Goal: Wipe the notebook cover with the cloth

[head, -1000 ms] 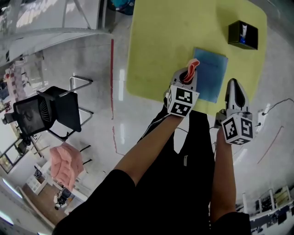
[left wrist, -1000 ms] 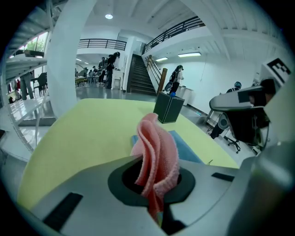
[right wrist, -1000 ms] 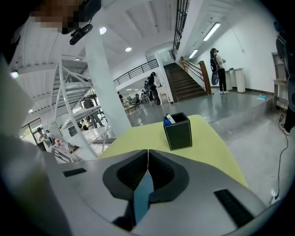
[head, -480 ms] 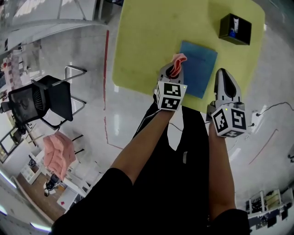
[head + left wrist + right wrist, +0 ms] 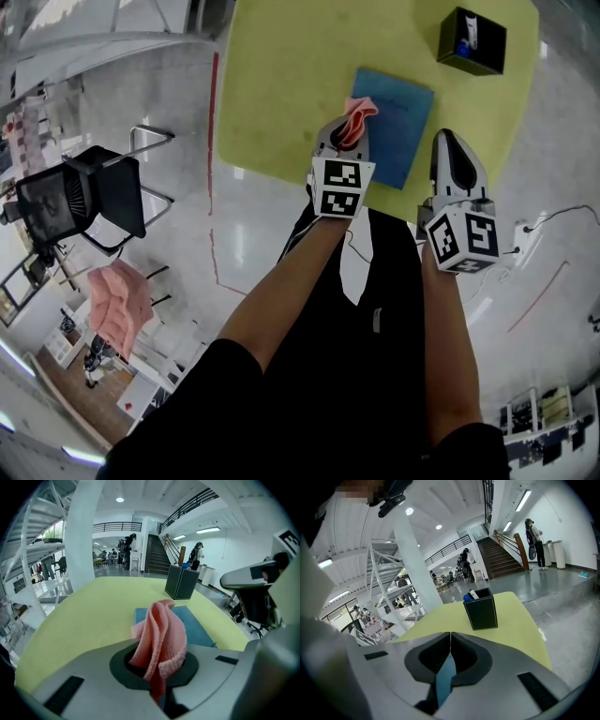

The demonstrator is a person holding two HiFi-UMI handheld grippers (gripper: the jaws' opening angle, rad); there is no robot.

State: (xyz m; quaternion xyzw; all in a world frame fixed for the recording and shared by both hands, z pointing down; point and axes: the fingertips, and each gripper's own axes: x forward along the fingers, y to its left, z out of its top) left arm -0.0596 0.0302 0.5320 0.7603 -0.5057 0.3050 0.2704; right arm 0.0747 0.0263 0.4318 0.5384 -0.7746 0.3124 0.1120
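A blue notebook lies flat on the yellow-green table, near its front edge. My left gripper is shut on a crumpled pink cloth, which stands up from the jaws over the notebook's left edge. In the left gripper view the cloth fills the middle, with the notebook behind it. My right gripper hangs shut and empty just off the notebook's right front corner. A blue sliver of the notebook shows under its closed jaws.
A black pen holder stands at the table's far right, also seen as a box beyond the right gripper. A black chair and a pink bundle are on the floor to the left. A cable runs at right.
Both grippers have moved forward toward the table. The cloth has gone from beside the notebook's left edge to over it. Both grippers stay shut.
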